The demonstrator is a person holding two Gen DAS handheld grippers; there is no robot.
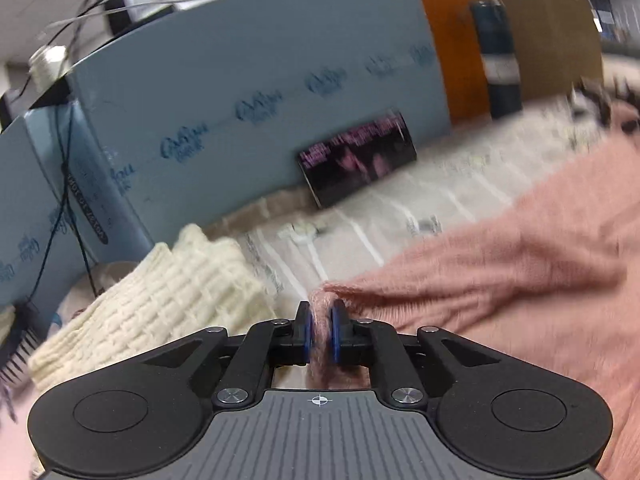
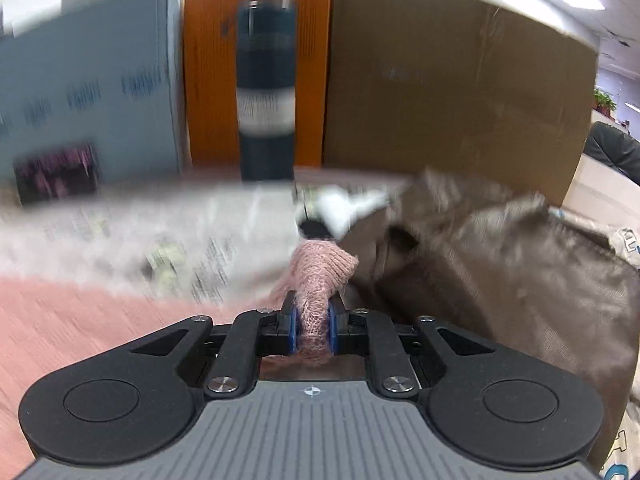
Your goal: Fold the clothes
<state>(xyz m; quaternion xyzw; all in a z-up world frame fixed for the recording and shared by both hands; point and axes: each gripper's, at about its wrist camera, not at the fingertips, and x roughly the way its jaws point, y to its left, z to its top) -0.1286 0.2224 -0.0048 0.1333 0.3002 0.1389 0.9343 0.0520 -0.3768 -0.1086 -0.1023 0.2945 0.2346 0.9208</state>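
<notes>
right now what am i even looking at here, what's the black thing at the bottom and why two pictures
The black thing is a hand-held two-finger gripper; a person holds one in each hand, and each carries a camera looking along its fingers. One picture is from the left gripper, the other from the right gripper. Both are shut on the same pink knit garment. On the table also lie a cream knit piece and a brown garment; a dark bottle stands at the back. Both pictures are motion-blurred.
</notes>
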